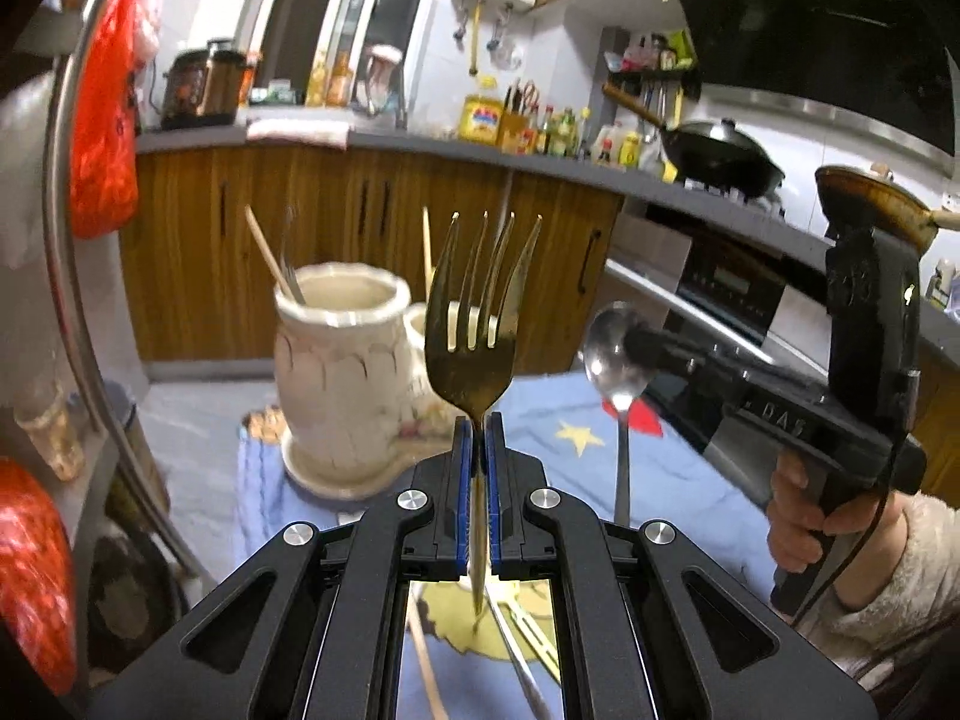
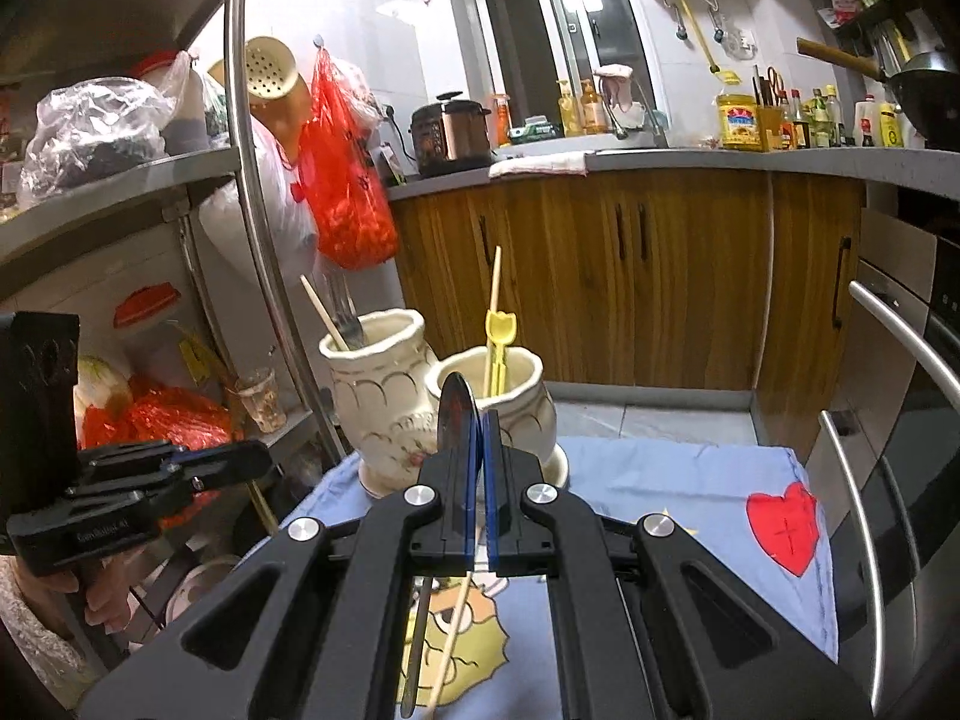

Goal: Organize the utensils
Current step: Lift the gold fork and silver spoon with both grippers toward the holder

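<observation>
My left gripper point(image 1: 479, 423) is shut on a gold fork point(image 1: 474, 312), held upright with the tines up, in front of two cream ceramic jars. The left jar point(image 1: 342, 372) holds a chopstick and a fork. My right gripper point(image 2: 479, 420) is shut on a steel spoon point(image 2: 457, 405), seen edge-on. The same spoon point(image 1: 615, 354) shows at the right of the left wrist view, held upright. In the right wrist view the left jar point(image 2: 384, 396) and the right jar point(image 2: 516, 396) stand just beyond the fingers. The right jar holds a yellow utensil point(image 2: 499, 330).
The jars stand on a blue cartoon-print cloth point(image 2: 690, 492) over the table. A chopstick point(image 2: 450, 642) and another utensil lie on the cloth under the right gripper. A metal shelf rack point(image 2: 252, 192) with bags stands at the left; wooden cabinets and an oven are behind.
</observation>
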The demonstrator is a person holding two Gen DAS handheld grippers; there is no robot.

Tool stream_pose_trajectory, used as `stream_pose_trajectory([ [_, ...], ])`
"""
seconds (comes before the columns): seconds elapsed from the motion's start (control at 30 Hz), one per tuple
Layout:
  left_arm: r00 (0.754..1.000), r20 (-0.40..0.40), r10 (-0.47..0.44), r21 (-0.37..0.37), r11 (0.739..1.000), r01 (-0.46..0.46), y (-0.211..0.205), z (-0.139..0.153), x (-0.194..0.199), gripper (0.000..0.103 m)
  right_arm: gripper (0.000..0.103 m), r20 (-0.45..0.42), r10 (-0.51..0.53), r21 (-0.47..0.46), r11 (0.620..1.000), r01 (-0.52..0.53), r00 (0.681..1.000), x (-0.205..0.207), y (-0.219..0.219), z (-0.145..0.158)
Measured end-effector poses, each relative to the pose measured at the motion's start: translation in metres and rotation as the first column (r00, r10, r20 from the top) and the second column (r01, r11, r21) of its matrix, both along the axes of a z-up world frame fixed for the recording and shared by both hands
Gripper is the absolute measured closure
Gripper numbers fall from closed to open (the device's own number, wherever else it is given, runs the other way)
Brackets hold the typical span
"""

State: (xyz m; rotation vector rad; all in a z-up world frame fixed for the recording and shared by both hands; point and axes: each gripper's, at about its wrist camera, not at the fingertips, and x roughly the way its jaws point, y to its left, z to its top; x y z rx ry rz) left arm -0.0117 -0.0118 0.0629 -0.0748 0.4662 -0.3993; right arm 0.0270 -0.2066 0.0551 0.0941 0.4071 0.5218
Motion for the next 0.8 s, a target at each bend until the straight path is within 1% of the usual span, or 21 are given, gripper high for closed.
stream_pose_trajectory([
  [0.1, 0.999, 0.043, 0.006, -0.011, 1.0, -0.005, 0.002, 0.015, 0.0, 0.098, 0.101, 0.028, -0.004, 0.01, 1.0, 0.004, 1.0, 0.0, 0.002, 0.009],
  [0.23, 0.994, 0.11, 0.024, 0.01, 1.0, -0.026, 0.001, 0.04, 0.004, 0.098, 0.101, 0.062, -0.016, 0.024, 1.0, 0.015, 0.998, 0.008, 0.007, 0.025],
  [0.3, 0.991, 0.132, 0.029, 0.015, 0.999, -0.032, 0.002, 0.053, 0.01, 0.098, 0.101, 0.079, -0.019, 0.031, 0.999, 0.017, 0.997, 0.015, 0.01, 0.034],
  [0.37, 0.987, 0.158, 0.036, 0.024, 0.999, -0.041, 0.001, 0.068, 0.016, 0.098, 0.101, 0.105, -0.034, 0.031, 0.999, 0.031, 0.994, 0.025, 0.014, 0.045],
  [0.5, 0.977, 0.21, 0.041, 0.03, 0.998, -0.048, 0.001, 0.101, 0.029, 0.098, 0.101, 0.12, -0.067, 0.057, 0.997, 0.06, 0.991, 0.052, 0.015, 0.064],
  [0.6, 0.963, 0.262, 0.067, 0.038, 0.996, -0.079, 0.0, 0.119, 0.042, 0.098, 0.101, 0.145, -0.114, 0.082, 0.991, 0.103, 0.983, 0.072, 0.013, 0.076],
  [0.7, 0.948, 0.298, 0.11, 0.043, 0.991, -0.129, -0.001, 0.125, 0.056, 0.098, 0.101, 0.187, -0.176, 0.104, 0.982, 0.159, 0.966, 0.087, 0.012, 0.084],
  [0.8, 0.936, 0.314, 0.158, 0.057, 0.981, -0.184, -0.005, 0.119, 0.075, 0.098, 0.101, 0.224, -0.222, 0.122, 0.972, 0.199, 0.949, 0.097, 0.013, 0.084],
])
